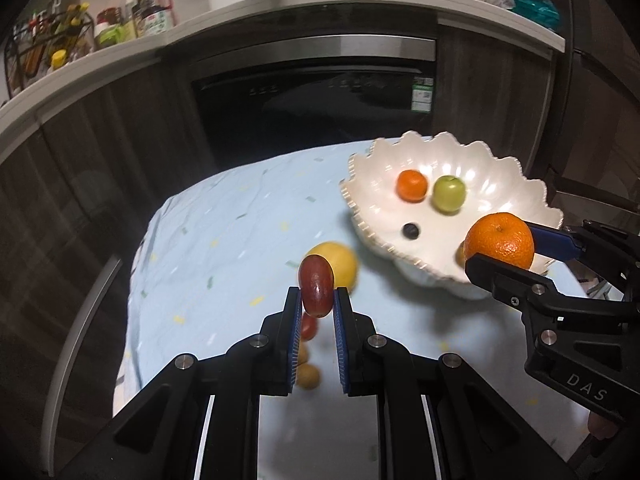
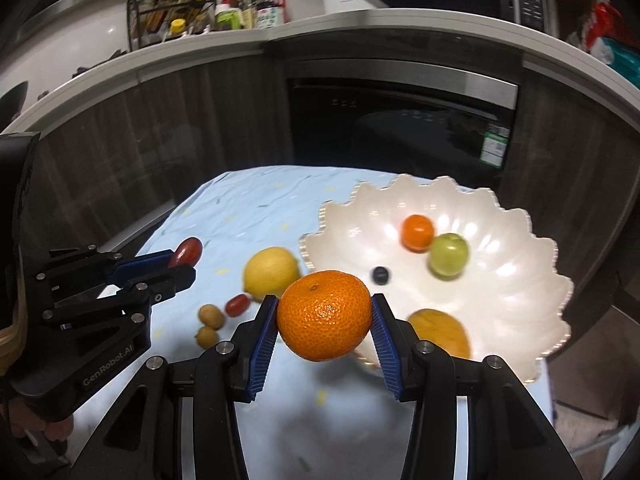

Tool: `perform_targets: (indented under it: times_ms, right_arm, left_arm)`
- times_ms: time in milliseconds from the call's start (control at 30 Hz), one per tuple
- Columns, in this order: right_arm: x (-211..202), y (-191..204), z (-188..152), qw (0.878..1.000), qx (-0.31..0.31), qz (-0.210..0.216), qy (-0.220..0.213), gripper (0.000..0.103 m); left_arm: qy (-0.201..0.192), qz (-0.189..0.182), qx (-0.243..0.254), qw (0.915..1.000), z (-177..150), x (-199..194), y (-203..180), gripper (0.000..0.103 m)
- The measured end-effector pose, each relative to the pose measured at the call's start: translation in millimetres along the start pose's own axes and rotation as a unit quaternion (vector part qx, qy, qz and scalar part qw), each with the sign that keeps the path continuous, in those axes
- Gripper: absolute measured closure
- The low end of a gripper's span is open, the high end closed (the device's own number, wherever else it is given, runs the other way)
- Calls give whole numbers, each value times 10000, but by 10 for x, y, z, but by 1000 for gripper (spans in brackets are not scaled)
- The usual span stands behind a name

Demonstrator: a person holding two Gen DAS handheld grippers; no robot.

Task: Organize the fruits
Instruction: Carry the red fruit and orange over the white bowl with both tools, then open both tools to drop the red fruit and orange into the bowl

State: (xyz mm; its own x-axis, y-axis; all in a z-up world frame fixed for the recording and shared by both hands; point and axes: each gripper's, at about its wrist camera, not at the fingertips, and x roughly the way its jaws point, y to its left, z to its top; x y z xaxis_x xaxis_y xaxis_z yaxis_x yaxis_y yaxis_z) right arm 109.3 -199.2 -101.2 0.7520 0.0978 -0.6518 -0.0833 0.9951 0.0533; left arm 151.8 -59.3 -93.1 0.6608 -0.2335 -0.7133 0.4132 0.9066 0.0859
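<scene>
Left wrist view: rides on the left gripper (image 1: 317,300), close behind its fingers, looking forward and down across the table (image 1: 224,216) toward the dark oven (image 1: 312,112).
Right wrist view: sits the same way on the right gripper (image 2: 325,316), angled down at the table from slightly further right.
Nearness: both are near the tabletop; its far edge is soft, probably from blur.
Shared ground: the scalloped bowl (image 1: 500,184), the lemon (image 1: 340,264), the counter, and each view catches the other gripper at its side.
</scene>
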Motion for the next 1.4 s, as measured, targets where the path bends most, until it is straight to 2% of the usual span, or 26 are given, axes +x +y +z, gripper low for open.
perform_targets:
  times_ms: [400,667,967,1400]
  right_arm:
    - [-233,-647,11,9975,454,-512,-168,56]
    - [-264,-945,8,9949,629,-762,-224,56]
    - [-153,-1174,-36,9922,855,-898,-92,56]
    - [26,-1300,-71,9907,979,-935,143,56]
  left_arm:
    - [-135,-329,291,9989,384,79,-543,86]
    - [-39,-454,406,9981,520,279,-798,86]
    - [115,-450,481,9978,556,492,-920,86]
    - [285,-394,550,9973,562,658,-990,85]
